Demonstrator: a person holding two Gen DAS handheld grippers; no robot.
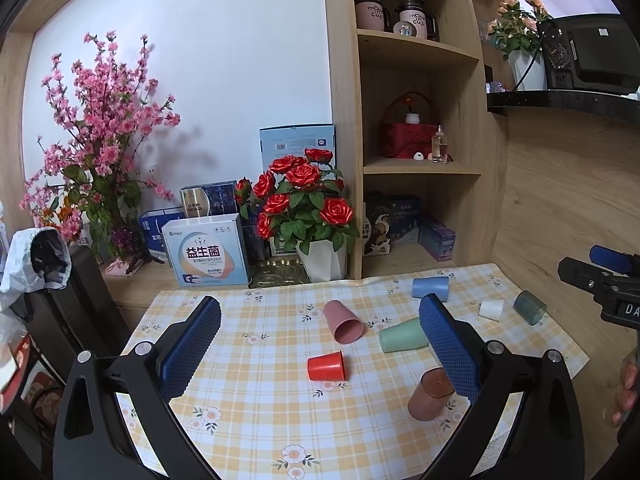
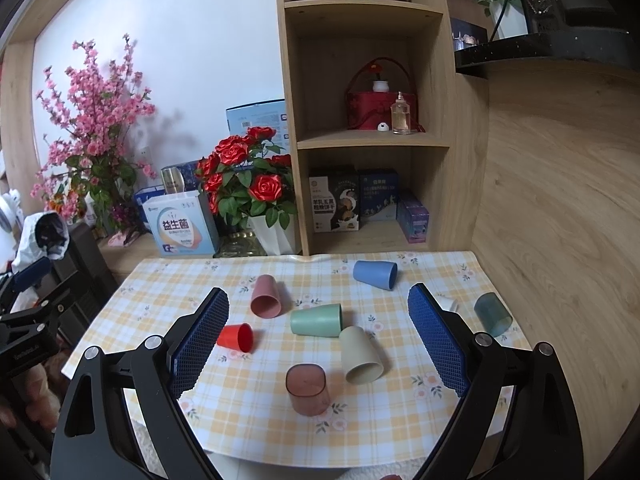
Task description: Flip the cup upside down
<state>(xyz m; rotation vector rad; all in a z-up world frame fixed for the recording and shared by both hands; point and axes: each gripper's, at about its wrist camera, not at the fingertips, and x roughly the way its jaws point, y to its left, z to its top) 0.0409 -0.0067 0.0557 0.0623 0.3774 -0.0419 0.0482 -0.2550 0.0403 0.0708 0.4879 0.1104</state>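
While both tongs (image 1: 320, 336) (image 2: 319, 320) gape empty, a translucent brown cup (image 2: 307, 389), mouth-down on the checked cloth (image 2: 256, 404).

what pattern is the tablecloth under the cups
Yellow-and-white check with small flowers on the tablecloth, clearest in the right wrist view.

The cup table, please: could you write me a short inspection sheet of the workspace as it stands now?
Surface: checked tablecloth with small flowers covers the table.
Job's things: brown cup stands upside down; red cup, pink cup, green cup, beige cup, blue cup, grey cup and white cup lie on their sides.
Clutter: nothing seen on the cloth besides cups.
Grippers: left gripper and right gripper hover above, jaws open, empty.
Cables: black cable by the upper shelf.
Surroundings: rose pot, boxes, wooden shelf.
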